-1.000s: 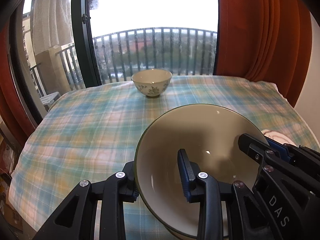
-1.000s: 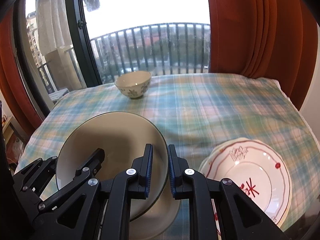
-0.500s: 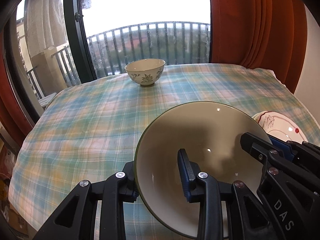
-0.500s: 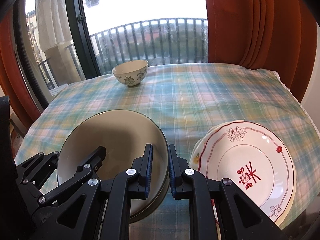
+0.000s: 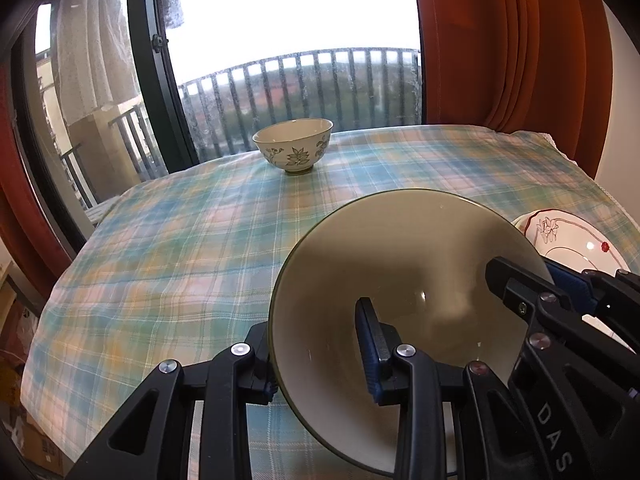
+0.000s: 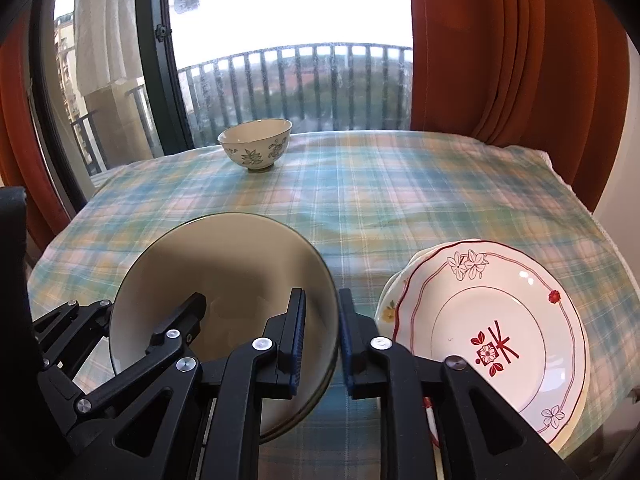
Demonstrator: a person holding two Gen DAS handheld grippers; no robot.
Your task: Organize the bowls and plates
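Left gripper (image 5: 316,356) and right gripper (image 6: 322,336) each pinch opposite rims of 1 olive bowl (image 6: 224,280), just beside the stacked plates (image 6: 492,332); open tablecloth (image 6: 400,200) ahead.

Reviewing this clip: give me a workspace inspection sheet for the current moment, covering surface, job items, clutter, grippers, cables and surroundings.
Surface: table under plaid tablecloth.
Job's things: large olive bowl held at both rims; small floral bowl at the far edge; red-patterned plate stacked on another plate at right.
Clutter: nothing seen.
Grippers: left gripper and right gripper each clamp the olive bowl's rim.
Cables: nothing seen.
Surroundings: orange curtains, balcony railing behind glass.
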